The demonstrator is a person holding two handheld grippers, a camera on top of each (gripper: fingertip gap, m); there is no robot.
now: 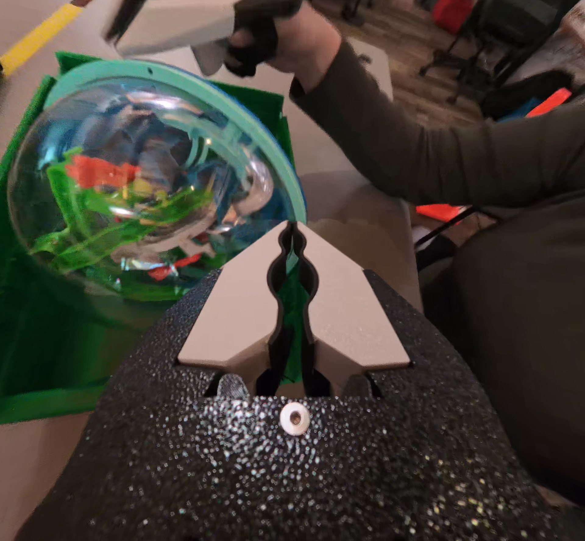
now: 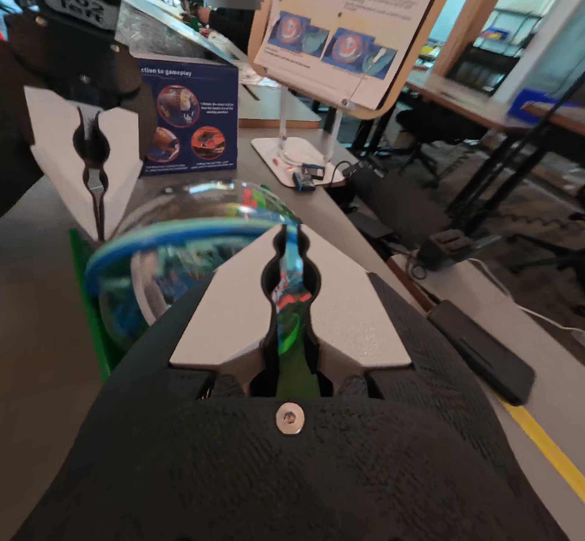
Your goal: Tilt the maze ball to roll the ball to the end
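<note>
Background items on the desk

Blue box (image 2: 190, 120), sheet stand (image 2: 345, 28) (white base), black case (image 2: 481, 354), yellow tape strip (image 2: 550, 453), red bag (image 1: 452, 8).

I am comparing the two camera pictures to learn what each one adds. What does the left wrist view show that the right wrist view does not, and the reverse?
Only the left wrist view shows the person's hand and dark sleeve holding the other tongs, and a red bag on the floor.

Only the right wrist view shows the blue box, the instruction sheet on its stand, and a black flat device.

Both show the maze ball with its ring, the green mat under it, the grey table, and both tongs closed near the ball's ring.
</note>
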